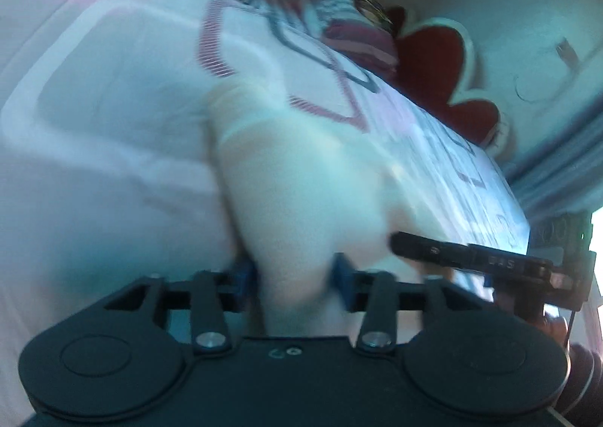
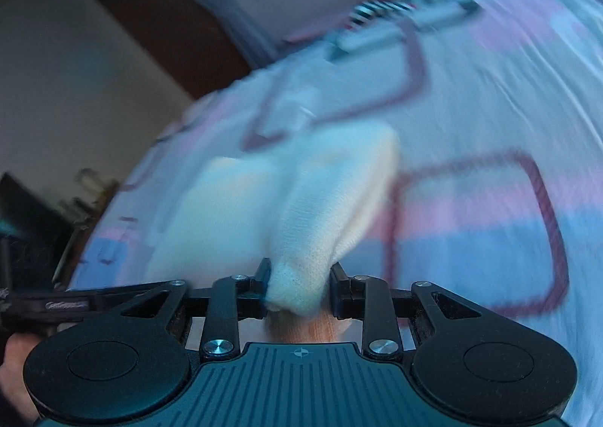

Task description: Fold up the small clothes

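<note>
a small cream knitted cloth (image 2: 286,193) lies on a bed cover (image 1: 113,95) that is pale pink and white with dark red squares drawn on it. the cloth sits out on the cover, away from the edges that can be seen, and one end of it is bunched up between the two tools. the right gripper (image 2: 299,289) has a thick fold of the cloth between its fingers, and the black fingertips (image 2: 264,276) sit right against the sides of the fold, so it seems to be holding the cloth, though not squeezed tight. the left gripper (image 1: 294,282) has the other bunch of the same cloth between its blue pads (image 1: 341,276), which are partly apart with the cloth filling the gap; the picture is too blurry to tell if they press on it. the right gripper also shows at the right edge of the left view, close beside the left one. near the far edge of the bed cover lie a striped pillow (image 1: 358,35) and a red heart-shaped cushion (image 1: 441,69). a hand (image 2: 15,374) shows at the lower left corner of the right view.
</note>
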